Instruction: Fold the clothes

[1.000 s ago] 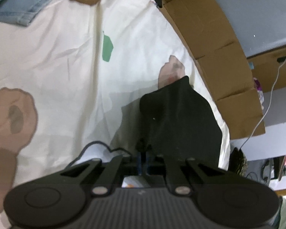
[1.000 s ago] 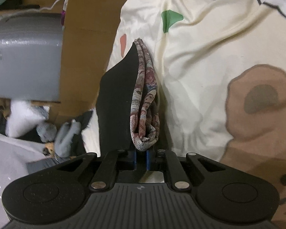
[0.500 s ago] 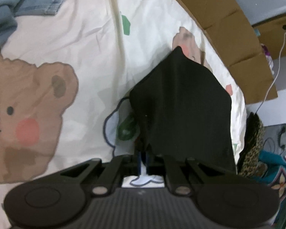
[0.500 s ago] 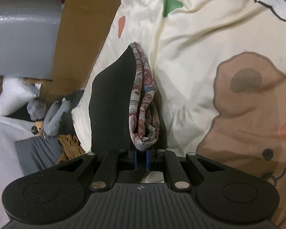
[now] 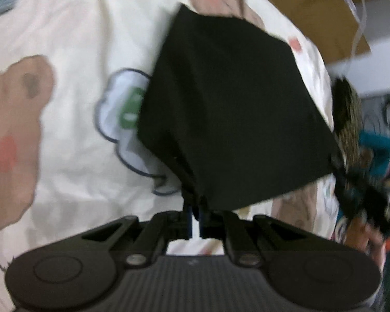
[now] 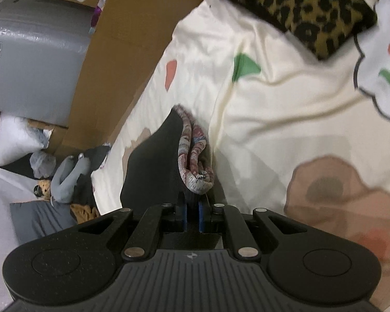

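A black garment [image 5: 228, 109] hangs spread above the cream bear-print bedsheet [image 5: 65, 39], and my left gripper [image 5: 194, 208] is shut on its near corner. In the right wrist view the same black garment [image 6: 150, 166] shows edge-on, with a red-and-white patterned band [image 6: 195, 156] along its rim. My right gripper [image 6: 192, 202] is shut on that edge. At the far right of the left wrist view a hand [image 5: 369, 236] holds the other gripper, blurred.
A leopard-print cloth [image 6: 299, 5] lies on the sheet [image 6: 286, 104] at the top right. Brown cardboard [image 6: 111, 52] and a grey box [image 6: 31, 57] flank the bed, with a grey soft toy [image 6: 67, 171] and clutter on the floor. Blue denim [image 5: 0, 5] sits far left.
The black garment has spread wider in the left view as my left gripper swung across the sheet and rolled. My right gripper rose, and the leopard-print cloth came into view.
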